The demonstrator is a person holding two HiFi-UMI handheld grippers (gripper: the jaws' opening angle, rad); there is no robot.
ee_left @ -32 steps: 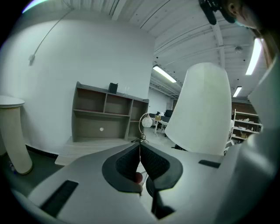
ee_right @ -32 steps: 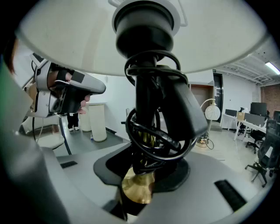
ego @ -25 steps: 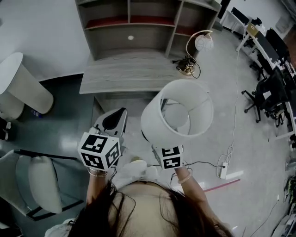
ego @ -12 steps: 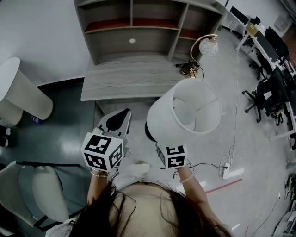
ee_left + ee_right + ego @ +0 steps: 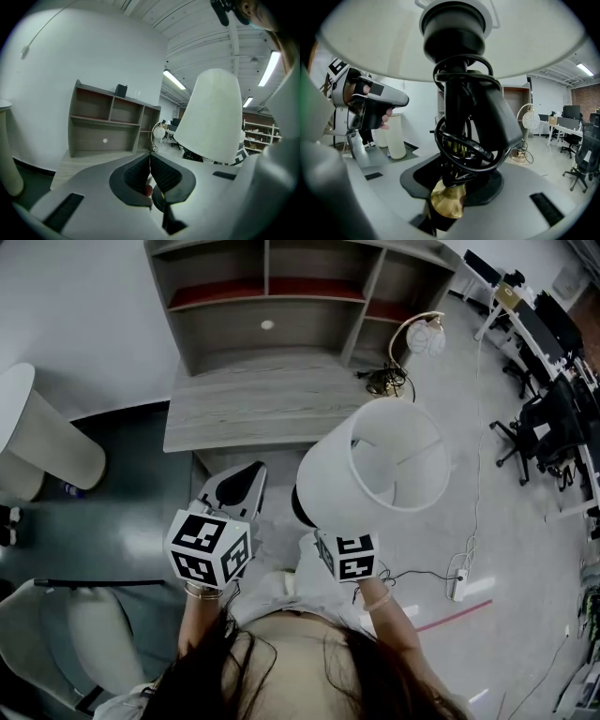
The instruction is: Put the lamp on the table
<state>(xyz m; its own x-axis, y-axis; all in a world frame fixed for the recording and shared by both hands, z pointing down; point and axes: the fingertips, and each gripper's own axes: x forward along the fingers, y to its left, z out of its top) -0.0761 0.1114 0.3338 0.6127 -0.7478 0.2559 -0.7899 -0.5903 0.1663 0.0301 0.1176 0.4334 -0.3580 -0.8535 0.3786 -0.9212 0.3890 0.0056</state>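
The lamp has a white drum shade [image 5: 375, 470], a black stem wound with black cord [image 5: 461, 126] and a brass foot [image 5: 446, 199]. My right gripper [image 5: 454, 187] is shut on the stem just above the brass foot and holds the lamp upright in the air. In the head view the shade hides the jaws, and only the marker cube [image 5: 345, 557] shows. My left gripper [image 5: 248, 468] is shut with nothing in it, level with the lamp on its left. Its pads meet [image 5: 150, 171], with the shade [image 5: 211, 117] to its right. The grey wooden table [image 5: 262, 399] lies ahead, its top bare.
A shelf unit [image 5: 272, 287] stands on the table's far side. A gold arc lamp with a cable [image 5: 412, 338] sits by the table's right corner. A white cylinder [image 5: 47, 427] stands at left, a pale chair [image 5: 84, 634] at lower left. Office chairs [image 5: 553, 427] and a power strip [image 5: 457, 582] are at right.
Both grippers and the held lamp have drifted a little towards the table, and the shade sits slightly further right in the head view. The grip is unchanged.
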